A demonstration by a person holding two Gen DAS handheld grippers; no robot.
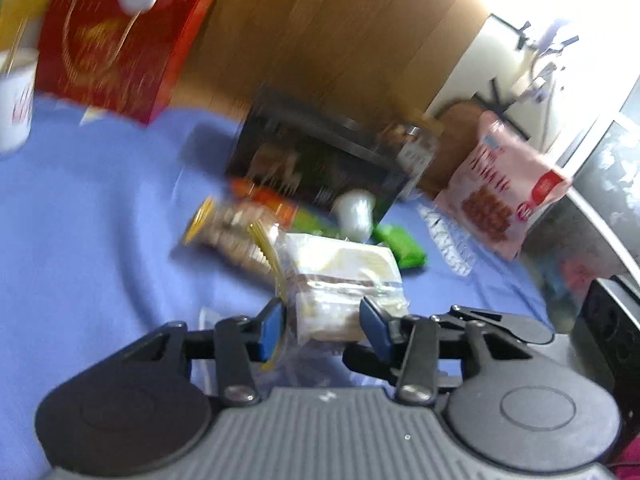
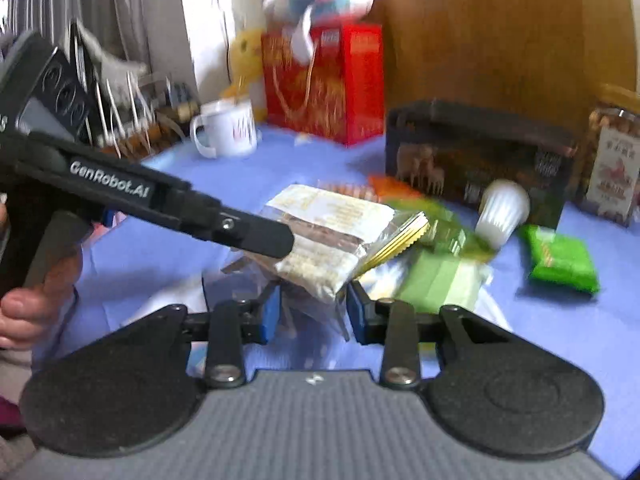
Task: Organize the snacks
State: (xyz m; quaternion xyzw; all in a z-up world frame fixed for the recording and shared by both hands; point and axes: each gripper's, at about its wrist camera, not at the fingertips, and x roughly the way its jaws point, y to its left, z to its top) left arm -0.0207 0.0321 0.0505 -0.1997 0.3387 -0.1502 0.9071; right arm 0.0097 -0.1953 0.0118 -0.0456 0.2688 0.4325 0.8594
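A clear-wrapped packet of pale cake slices [image 1: 344, 272] lies among other snacks on the blue tablecloth [image 1: 100, 220]. My left gripper [image 1: 322, 328] is shut on its near end, blue pads against both sides. In the right wrist view the same packet [image 2: 332, 232] is tilted, and the left gripper [image 2: 276, 240] comes in from the left onto its side. My right gripper [image 2: 314, 314] has the packet's lower corner and loose clear wrapper between its pads, which sit against the wrapper. Both views are blurred.
Behind the packet are a dark box [image 2: 472, 152], a red gift box [image 2: 328, 84], a white mug [image 2: 228, 128], a jar [image 2: 612, 160], a white bulb-shaped object [image 2: 504, 208] and green packets [image 2: 560, 256]. A pink bag [image 1: 500, 196] leans at the right. A hand [image 2: 28, 312] holds the left tool.
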